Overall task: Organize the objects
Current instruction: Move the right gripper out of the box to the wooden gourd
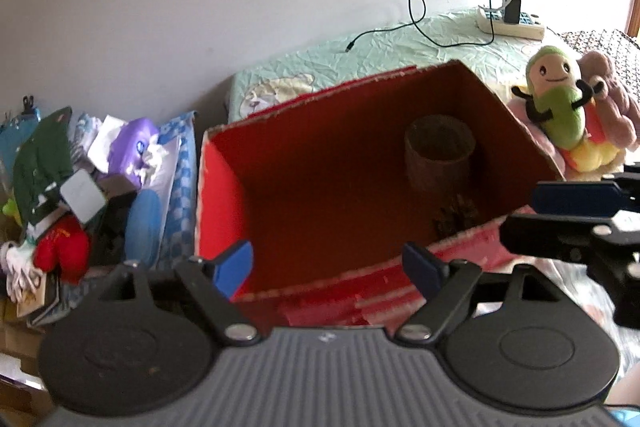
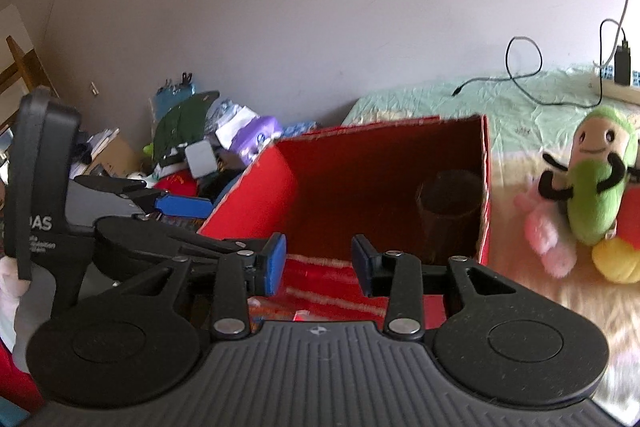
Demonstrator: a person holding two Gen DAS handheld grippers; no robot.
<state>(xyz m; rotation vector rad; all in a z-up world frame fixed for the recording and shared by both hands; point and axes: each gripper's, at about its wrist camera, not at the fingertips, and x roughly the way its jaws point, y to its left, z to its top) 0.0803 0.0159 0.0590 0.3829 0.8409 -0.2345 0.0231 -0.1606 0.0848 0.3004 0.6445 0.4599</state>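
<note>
An open red cardboard box (image 1: 320,195) (image 2: 360,187) sits on the bed with a brown cylindrical cup (image 1: 439,155) (image 2: 448,211) inside at its right side. A green plush toy (image 1: 554,95) (image 2: 596,183) with a smiling face lies right of the box on pink and yellow plush. My left gripper (image 1: 328,267) is open and empty above the box's near edge. My right gripper (image 2: 318,263) is open and empty at the box's near wall; it shows at the right in the left wrist view (image 1: 560,211).
A pile of bags, papers and a red cloth (image 1: 80,187) (image 2: 200,155) lies left of the box. A power strip (image 1: 510,21) with a charger and a black cable (image 1: 420,23) rests on the green bedsheet behind. A white wall stands at the back.
</note>
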